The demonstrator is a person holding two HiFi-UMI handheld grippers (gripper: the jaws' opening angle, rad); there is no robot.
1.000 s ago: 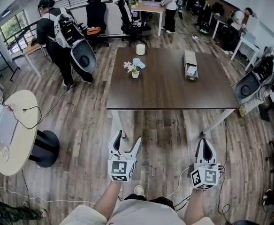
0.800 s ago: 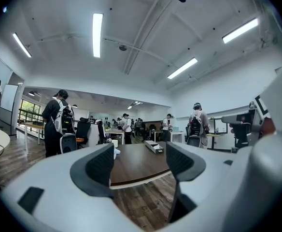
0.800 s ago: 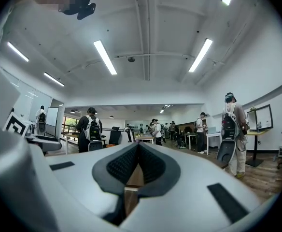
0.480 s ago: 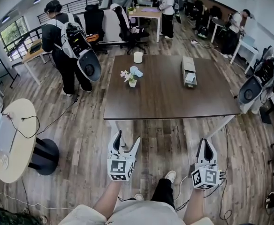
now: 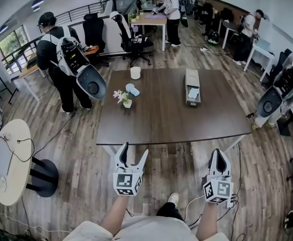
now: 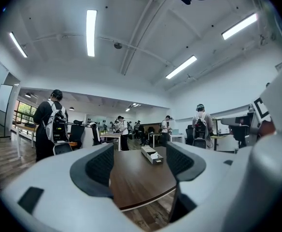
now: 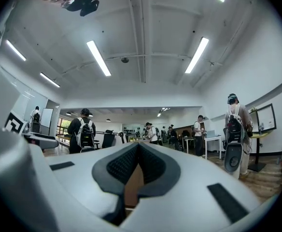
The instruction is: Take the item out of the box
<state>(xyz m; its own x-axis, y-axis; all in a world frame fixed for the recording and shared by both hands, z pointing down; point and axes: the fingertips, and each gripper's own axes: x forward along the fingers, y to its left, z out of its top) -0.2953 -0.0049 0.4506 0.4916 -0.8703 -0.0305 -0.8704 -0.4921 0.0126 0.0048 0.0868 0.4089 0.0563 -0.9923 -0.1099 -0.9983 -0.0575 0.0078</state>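
Note:
A long grey box (image 5: 191,86) lies open on the dark brown table (image 5: 161,119), toward its far right; something pale rests inside it. The same box (image 6: 151,154) shows small between the jaws in the left gripper view. My left gripper (image 5: 133,153) hangs open over the floor, just short of the table's near edge, with nothing between its fingers. My right gripper (image 5: 218,154) is shut and empty, also over the floor in front of the table. Both grippers are well away from the box.
A small vase of flowers (image 5: 126,100), a pale blue thing (image 5: 132,90) and a white cup (image 5: 135,73) stand on the table's left half. A person with a backpack (image 5: 66,67) stands at the left. Office chairs (image 5: 130,34) and other tables lie beyond. A round pale table (image 5: 8,159) is at left.
The table has come nearer to both grippers as I walk forward. The grippers keep their pose; the left stays open and the right stays shut.

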